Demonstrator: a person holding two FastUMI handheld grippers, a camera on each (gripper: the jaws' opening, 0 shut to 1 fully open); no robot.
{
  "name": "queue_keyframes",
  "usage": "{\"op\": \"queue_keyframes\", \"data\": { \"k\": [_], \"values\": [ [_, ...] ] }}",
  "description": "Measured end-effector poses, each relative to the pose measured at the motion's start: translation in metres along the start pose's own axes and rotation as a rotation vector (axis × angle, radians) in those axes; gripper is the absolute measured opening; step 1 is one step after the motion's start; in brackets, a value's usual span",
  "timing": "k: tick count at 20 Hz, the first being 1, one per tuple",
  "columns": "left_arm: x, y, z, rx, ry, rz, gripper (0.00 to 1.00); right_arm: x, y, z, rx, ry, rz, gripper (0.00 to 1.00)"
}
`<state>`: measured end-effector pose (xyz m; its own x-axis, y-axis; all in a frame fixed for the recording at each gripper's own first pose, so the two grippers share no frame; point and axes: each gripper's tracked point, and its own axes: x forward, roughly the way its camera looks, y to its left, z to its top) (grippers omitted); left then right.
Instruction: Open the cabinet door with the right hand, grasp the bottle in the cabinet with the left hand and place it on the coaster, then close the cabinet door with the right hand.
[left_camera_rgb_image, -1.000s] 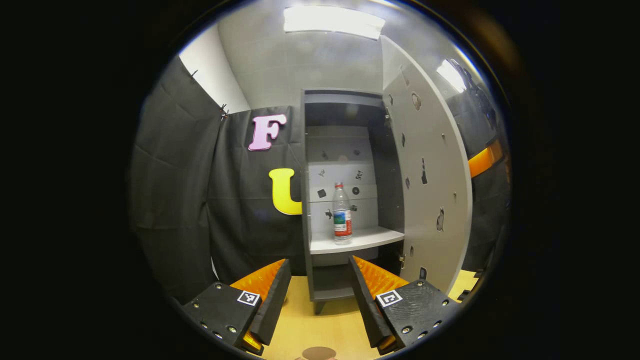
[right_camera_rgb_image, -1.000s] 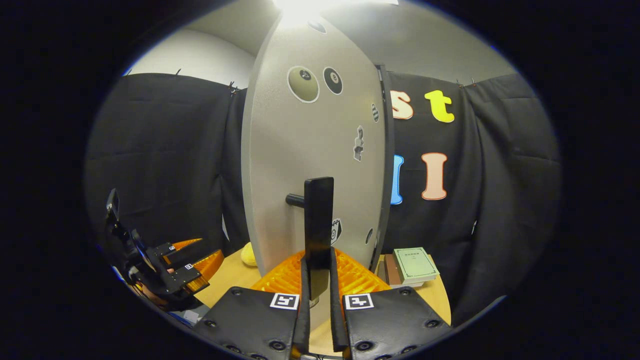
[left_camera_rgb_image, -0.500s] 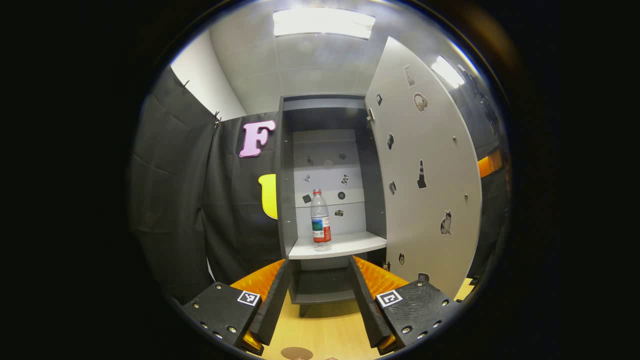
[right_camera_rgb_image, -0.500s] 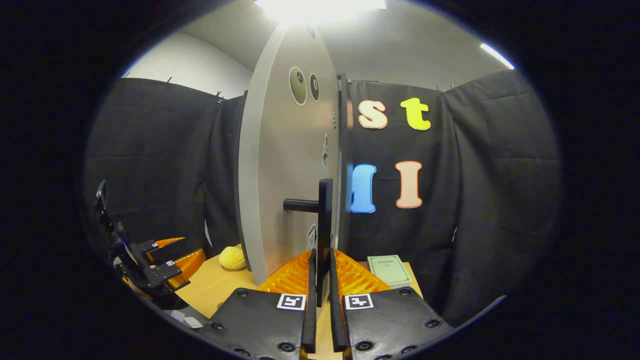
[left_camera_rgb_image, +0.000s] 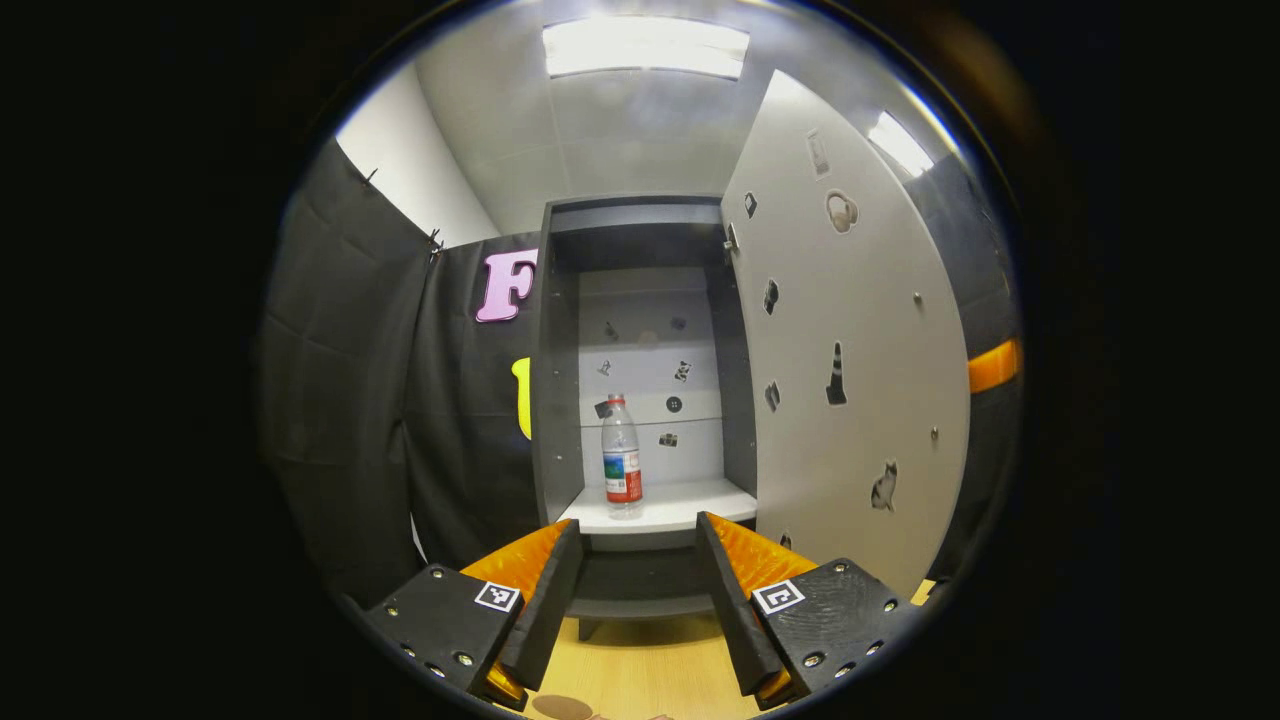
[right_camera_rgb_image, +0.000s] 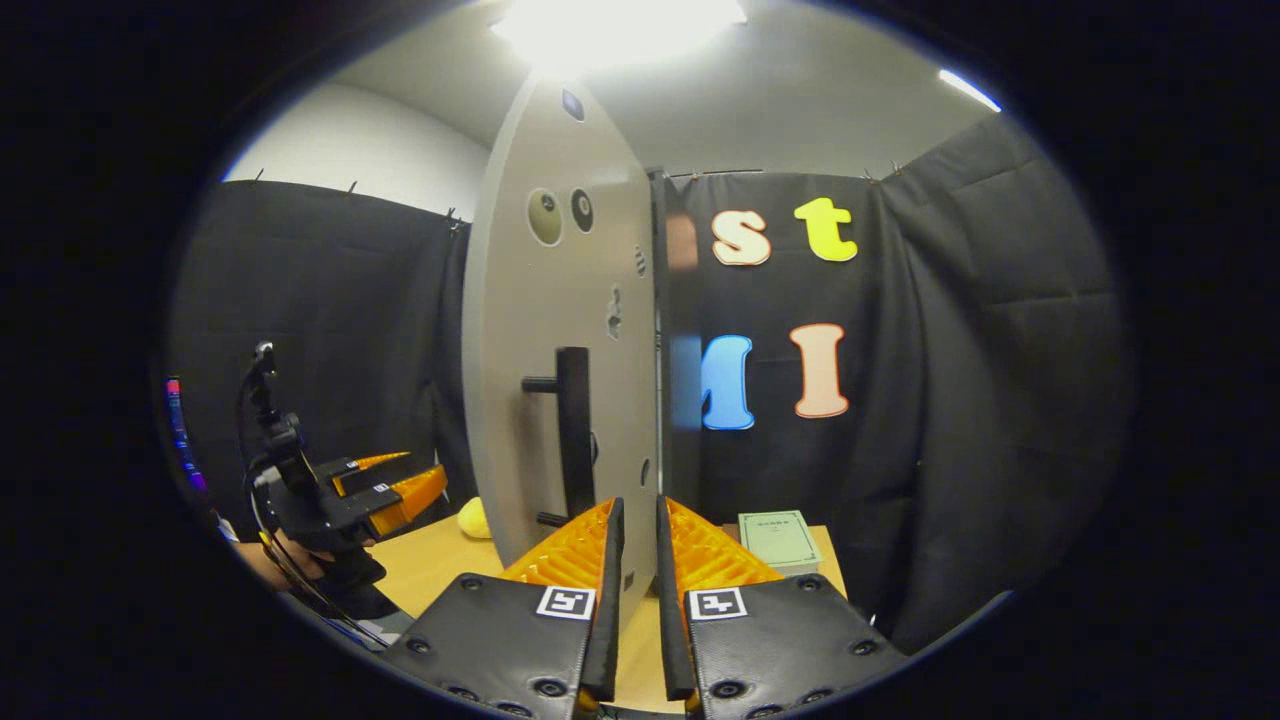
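Observation:
The grey cabinet (left_camera_rgb_image: 556, 400) stands open, its door (left_camera_rgb_image: 850, 350) swung out to the right. A clear bottle (left_camera_rgb_image: 621, 455) with a red cap and a red and blue label stands upright on the white shelf (left_camera_rgb_image: 680, 512). My left gripper (left_camera_rgb_image: 635, 580) is open in front of and below the shelf, well short of the bottle. A brown coaster (left_camera_rgb_image: 560, 706) peeks in at the bottom edge. In the right gripper view the door (right_camera_rgb_image: 520, 400) is seen nearly edge-on, with its black handle (right_camera_rgb_image: 573, 440) just left of my right gripper (right_camera_rgb_image: 637, 560). Its fingers stand a narrow gap apart, off the handle.
The wooden table (right_camera_rgb_image: 430, 565) carries a yellow soft object (right_camera_rgb_image: 472, 518) behind the door and a green book (right_camera_rgb_image: 780, 540) to the right. A hand (right_camera_rgb_image: 270, 565) holds the left gripper (right_camera_rgb_image: 385, 490) at the far left. Black cloth walls close in the booth.
The door has swung further open. My right gripper has come off the handle, which now sits to its left. The left gripper has shifted to face the cabinet opening more squarely.

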<state>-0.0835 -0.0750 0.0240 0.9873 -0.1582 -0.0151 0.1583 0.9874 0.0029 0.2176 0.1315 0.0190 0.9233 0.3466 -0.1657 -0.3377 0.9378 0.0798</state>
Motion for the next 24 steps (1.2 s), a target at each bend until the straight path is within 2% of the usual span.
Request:
{"op": "queue_keyframes", "data": {
  "k": [1,2,3,5,6,12,14,15,17,18,19,22,23,24],
  "values": [
    [0.006,-0.001,0.006,-0.002,-0.005,-0.002,0.66,-0.002,-0.005,0.000,0.011,-0.006,-0.016,0.22],
    [0.014,-0.002,0.009,-0.002,-0.007,-0.004,0.66,-0.002,-0.009,0.001,0.016,-0.014,-0.032,0.31],
    [0.024,0.001,0.012,0.000,-0.010,-0.006,0.66,-0.001,-0.016,-0.001,0.018,-0.017,-0.055,0.60],
    [0.043,0.004,0.020,0.003,-0.012,-0.012,0.66,0.003,-0.032,-0.004,0.006,-0.013,-0.116,0.90],
    [0.053,0.005,0.023,0.002,-0.013,-0.018,0.66,0.004,-0.039,-0.007,-0.001,-0.005,-0.140,0.99],
    [0.120,0.022,0.034,-0.018,-0.006,-0.056,0.64,0.016,-0.061,-0.013,0.018,-0.012,-0.244,0.99],
    [0.146,0.032,0.033,-0.019,0.003,-0.062,0.66,0.021,-0.070,-0.014,0.025,-0.012,-0.288,0.98],
    [0.157,0.034,0.032,-0.019,0.008,-0.067,0.66,0.024,-0.073,-0.016,0.035,-0.013,-0.304,0.94],
    [0.185,0.037,0.025,-0.025,0.022,-0.083,0.66,0.031,-0.075,-0.018,0.057,-0.010,-0.324,0.94],
    [0.198,0.039,0.021,-0.028,0.026,-0.091,0.66,0.033,-0.078,-0.020,0.060,-0.005,-0.340,0.99],
    [0.209,0.041,0.019,-0.031,0.030,-0.099,0.66,0.035,-0.082,-0.022,0.062,-0.001,-0.360,0.94],
    [0.238,0.039,0.007,-0.033,0.050,-0.132,0.66,0.040,-0.088,-0.026,0.076,0.006,-0.403,0.94],
    [0.247,0.041,0.003,-0.030,0.054,-0.134,0.66,0.042,-0.089,-0.027,0.081,0.006,-0.414,0.99],
    [0.255,0.044,-0.001,-0.029,0.058,-0.135,0.66,0.043,-0.091,-0.028,0.083,0.008,-0.427,0.99]
  ]
}}
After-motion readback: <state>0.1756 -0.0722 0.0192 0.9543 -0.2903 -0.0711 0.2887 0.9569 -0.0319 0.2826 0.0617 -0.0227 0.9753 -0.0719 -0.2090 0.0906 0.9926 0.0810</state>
